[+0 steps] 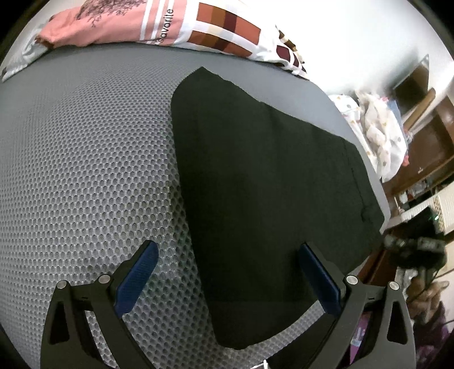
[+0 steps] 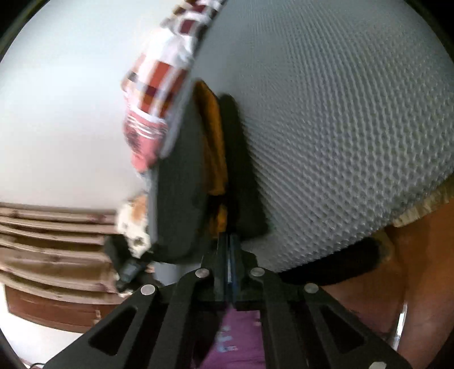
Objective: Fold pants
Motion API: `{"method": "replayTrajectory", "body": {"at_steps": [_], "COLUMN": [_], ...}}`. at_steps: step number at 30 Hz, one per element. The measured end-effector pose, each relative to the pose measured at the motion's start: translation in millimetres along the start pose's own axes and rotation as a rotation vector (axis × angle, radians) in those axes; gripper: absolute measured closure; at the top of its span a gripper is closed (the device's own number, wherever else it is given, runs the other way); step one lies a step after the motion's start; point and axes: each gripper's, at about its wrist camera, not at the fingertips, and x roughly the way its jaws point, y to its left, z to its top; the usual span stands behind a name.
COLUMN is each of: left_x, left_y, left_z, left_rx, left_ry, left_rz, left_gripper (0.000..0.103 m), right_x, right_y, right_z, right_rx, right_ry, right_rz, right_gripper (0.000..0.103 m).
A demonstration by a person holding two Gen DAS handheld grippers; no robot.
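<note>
The pants (image 1: 255,176) lie dark and flat on the grey mesh mattress (image 1: 85,170), filling the middle and right of the left wrist frame, already looking doubled over at least once, so more folds remain. The left gripper (image 1: 227,272) hovers over the near edge at lower centre, jaws spread wide, the cloth between them but ungripped. In the blurred right wrist view, the right gripper (image 2: 229,241) is clenched at lower centre, apparently pinching a lifted black edge, with an orange cloth (image 2: 212,142) just beside it.

Home bedroom, mesh mattress (image 1: 85,159), pillows (image 1: 159,25), wooden cabinet (image 1: 434,147)
</note>
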Motion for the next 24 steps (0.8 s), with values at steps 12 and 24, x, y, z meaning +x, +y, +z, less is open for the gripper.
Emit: {"method": "replayTrajectory", "body": {"at_steps": [12, 24], "left_x": [9, 10], "left_y": [-9, 2], "left_z": [0, 7], "left_rx": [0.021, -0.024], "left_ry": [-0.032, -0.010], "left_rz": [-0.001, -0.067], "left_gripper": [0.000, 0.000], "right_x": [23, 18], "right_y": [23, 74], "right_z": [32, 25], "right_rx": [-0.062, -0.118], "right_ry": [0.008, -0.024], "right_rz": [-0.019, 0.057], "right_gripper": [0.060, 0.091]}}
